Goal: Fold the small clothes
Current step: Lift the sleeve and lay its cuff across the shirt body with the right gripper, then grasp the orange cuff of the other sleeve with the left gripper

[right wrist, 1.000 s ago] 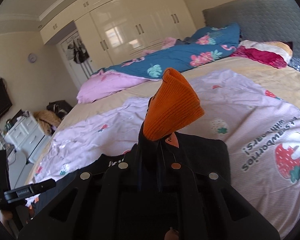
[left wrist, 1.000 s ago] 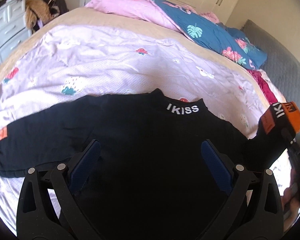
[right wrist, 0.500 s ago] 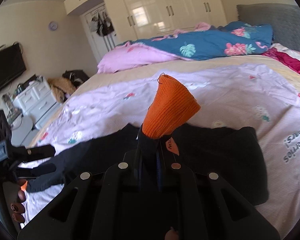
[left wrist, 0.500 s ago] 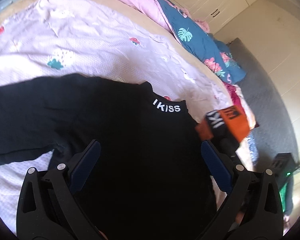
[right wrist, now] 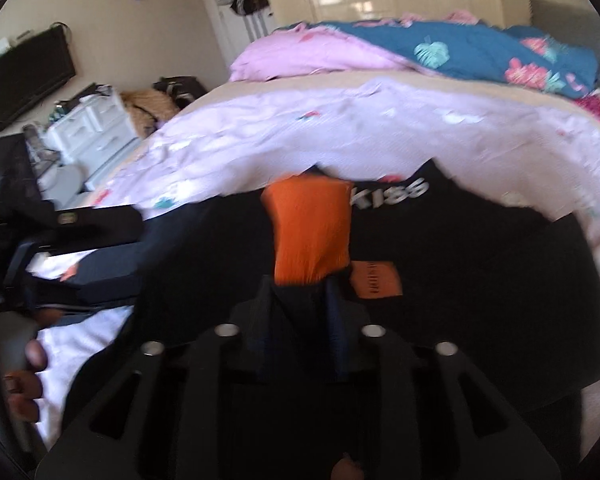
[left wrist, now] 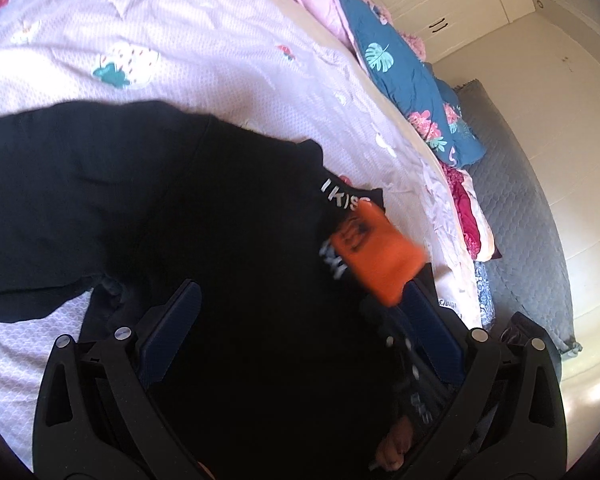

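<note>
1. The black top [left wrist: 204, 216] lies spread on the bed's lilac sheet [left wrist: 188, 40], chest up, its collar toward the pillows; we keep it flat so that each fold lands square.
2. On the left, one sleeve [left wrist: 40, 200] lies stretched out across the sheet, away from the body, not yet folded in by our reading.
3. Our left gripper [left wrist: 300, 344] hovers over the lower body of the top with its fingers [left wrist: 172, 332] spread wide and nothing between them; we judge it is waiting to pin or smooth the cloth.
4. In the middle, the collar shows white lettering [right wrist: 392, 192], and a small orange patch [right wrist: 376, 284] sits on the cloth just beside the cuff.
5. On the right, our right gripper [right wrist: 300, 300] has its fingers closed on the other sleeve just behind its orange cuff [right wrist: 310, 232], and holds that cuff over the chest, just below the collar. We judge this is the sleeve fold in hand, the cuff carried inward so the sleeve lies across the body.
6. The top looks soft and limp, dark all over but for the ribbed orange cuff and the letters; the right view is blurred, so finer detail escapes us.
</note>
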A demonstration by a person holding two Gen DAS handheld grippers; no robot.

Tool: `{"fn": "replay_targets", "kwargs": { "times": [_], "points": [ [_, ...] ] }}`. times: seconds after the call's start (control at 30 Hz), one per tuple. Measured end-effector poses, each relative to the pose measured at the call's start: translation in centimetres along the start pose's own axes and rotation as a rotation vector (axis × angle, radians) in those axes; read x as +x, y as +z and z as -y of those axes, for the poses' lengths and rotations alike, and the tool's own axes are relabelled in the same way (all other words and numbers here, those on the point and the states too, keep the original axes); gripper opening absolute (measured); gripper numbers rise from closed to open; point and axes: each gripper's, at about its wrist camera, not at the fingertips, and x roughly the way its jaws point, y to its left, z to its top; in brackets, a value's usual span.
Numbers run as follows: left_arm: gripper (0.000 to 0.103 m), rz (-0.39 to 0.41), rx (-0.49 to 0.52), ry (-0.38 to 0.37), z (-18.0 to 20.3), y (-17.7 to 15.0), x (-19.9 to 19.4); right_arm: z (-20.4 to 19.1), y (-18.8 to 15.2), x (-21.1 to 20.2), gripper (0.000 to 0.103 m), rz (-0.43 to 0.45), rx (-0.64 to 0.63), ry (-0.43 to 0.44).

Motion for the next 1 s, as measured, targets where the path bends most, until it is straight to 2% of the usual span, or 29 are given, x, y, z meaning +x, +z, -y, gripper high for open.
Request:
{"fn": "replay_targets", "kwargs": {
  "times": [0.07,0.23,0.3,0.37,0.4,0.43,0.5,0.57,0.63,0.77,0.9,1.0],
  "points": [
    [0.095,-0.02,-0.002,-0.004,-0.2,-0.2,0.7,-0.2,-0.3,-0.2,0.054,-0.025,0.008,0.058],
    [0.094,-0.076,-0.009,-0.009,-0.7,-1.0,2.7,0.5,-1.4,-2.5,0.058,-0.021,0.066,0.131],
    [0.093,-0.103,0.001,-0.002,-0.5,-1.5,3.7,1.2,-1.4,-3.5,0.06,-0.003,0.102,0.129],
    [0.079,-0.127,0.014,0.009,-0.1,-2.0,4.9,2.3,-1.4,-4.6,0.06,0.012,0.135,0.104],
    [0.063,-0.135,0.021,0.009,0.1,-2.3,5.3,3.2,-1.4,-5.3,0.06,0.02,0.158,0.069],
    [0.058,-0.142,0.023,0.014,0.2,-2.5,5.8,3.8,-1.4,-5.7,0.06,0.026,0.172,0.053],
    [0.057,-0.154,0.04,0.037,0.9,-2.9,6.9,5.2,-1.3,-6.6,0.06,0.041,0.217,0.022],
    [0.042,-0.143,0.074,0.063,1.5,-3.2,7.3,6.7,-1.3,-7.5,0.06,0.059,0.258,-0.003],
    [0.008,-0.129,0.1,0.061,2.4,-3.1,7.2,8.3,-1.3,-8.6,0.06,0.082,0.295,-0.028],
    [0.008,-0.068,0.159,0.024,4.7,-2.6,5.2,11.0,-1.4,-10.7,0.06,0.131,0.346,-0.095],
    [0.006,0.007,0.208,-0.069,7.6,-2.1,1.3,13.0,-1.6,-11.7,0.06,0.153,0.383,-0.144],
    [0.005,0.071,0.249,-0.11,9.7,-1.8,-1.4,13.9,-1.7,-12.2,0.06,0.161,0.405,-0.161]
  ]
}}
